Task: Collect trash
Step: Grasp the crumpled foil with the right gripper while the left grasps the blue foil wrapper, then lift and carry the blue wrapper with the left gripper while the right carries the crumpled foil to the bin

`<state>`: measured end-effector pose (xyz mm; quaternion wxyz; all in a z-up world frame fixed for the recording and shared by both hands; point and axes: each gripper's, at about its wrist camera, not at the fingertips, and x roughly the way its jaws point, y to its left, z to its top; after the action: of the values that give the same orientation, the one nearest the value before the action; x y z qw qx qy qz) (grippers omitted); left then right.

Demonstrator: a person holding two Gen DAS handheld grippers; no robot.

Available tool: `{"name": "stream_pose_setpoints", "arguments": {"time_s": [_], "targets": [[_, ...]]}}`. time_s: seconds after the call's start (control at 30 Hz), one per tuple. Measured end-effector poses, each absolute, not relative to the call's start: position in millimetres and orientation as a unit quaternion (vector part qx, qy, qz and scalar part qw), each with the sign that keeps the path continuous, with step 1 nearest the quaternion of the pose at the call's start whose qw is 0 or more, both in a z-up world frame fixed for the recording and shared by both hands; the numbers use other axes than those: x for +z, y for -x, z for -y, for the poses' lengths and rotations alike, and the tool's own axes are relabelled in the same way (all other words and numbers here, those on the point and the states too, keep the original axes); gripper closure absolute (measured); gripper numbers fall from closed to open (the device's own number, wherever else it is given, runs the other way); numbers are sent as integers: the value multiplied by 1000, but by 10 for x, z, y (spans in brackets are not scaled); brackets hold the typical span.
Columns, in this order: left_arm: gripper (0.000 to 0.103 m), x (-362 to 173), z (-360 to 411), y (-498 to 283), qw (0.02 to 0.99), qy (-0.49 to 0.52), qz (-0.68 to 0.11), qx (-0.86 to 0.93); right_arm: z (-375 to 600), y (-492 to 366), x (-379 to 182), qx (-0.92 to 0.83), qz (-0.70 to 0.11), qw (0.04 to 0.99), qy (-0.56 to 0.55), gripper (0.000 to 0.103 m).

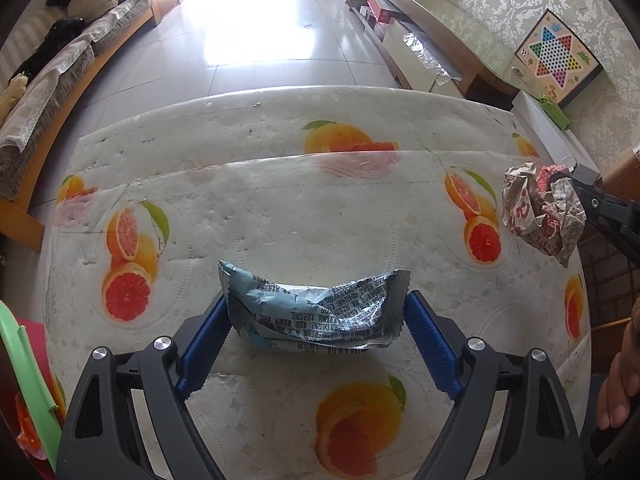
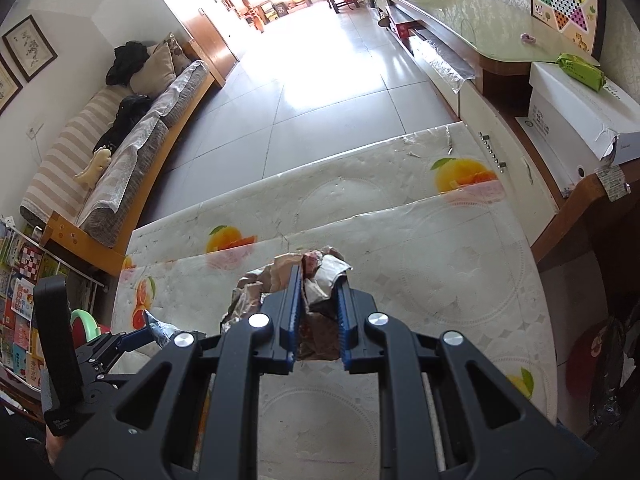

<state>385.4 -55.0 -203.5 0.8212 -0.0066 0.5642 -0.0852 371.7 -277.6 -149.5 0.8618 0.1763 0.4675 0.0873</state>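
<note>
- You have two grippers in view: the left gripper (image 1: 316, 312) at the bottom of its own frame, and the right gripper (image 2: 318, 300) low in the middle of its frame.
- You have two pieces of trash: one blue-grey snack wrapper (image 1: 312, 312) at lower centre, and one crumpled paper ball (image 1: 540, 212) at the right edge.
- You see one table (image 1: 280, 216) with a fruit-print cover filling the middle.
- One sofa (image 2: 120, 152) runs along the left side.
- One star-shaped game board (image 1: 556, 56) leans at the upper right.
- One white box (image 2: 576, 120) sits at the right, with one green packet (image 2: 580, 68) on top.
- Two framed pictures (image 2: 30, 46) hang at the upper left.
</note>
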Motion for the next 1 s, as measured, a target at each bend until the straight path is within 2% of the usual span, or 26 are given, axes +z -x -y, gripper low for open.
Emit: {"name": "stream_pose_setpoints", "arguments": {"time_s": [0.07,0.23,0.37,0.4,0.47,0.57,1.0], "targets": [[39,-2003,520,-3840,825,1,-559,-81,2753,-3713,-1481,88,-466,863,-173,87],[44,-1986,451,-3841,820,19,-564,-93,2720,-3681,-1436,91,-463,865,-172,87],[63,-1955,447,-3789,825,22,-556,-99,2708,-3646,-1387,89,-460,867,-167,87],[75,-1937,428,-3780,826,30,-554,-102,2709,-3636,-1376,88,-460,868,-167,87],[81,-1889,369,-3772,825,44,-553,-102,2705,-3612,-1343,88,-458,869,-165,87],[86,-1832,312,-3732,829,43,-548,-102,2698,-3587,-1291,89,-455,871,-164,87],[86,-1149,-207,-3321,859,87,-495,-92,2337,-3412,-839,124,-431,882,-143,87]]}}
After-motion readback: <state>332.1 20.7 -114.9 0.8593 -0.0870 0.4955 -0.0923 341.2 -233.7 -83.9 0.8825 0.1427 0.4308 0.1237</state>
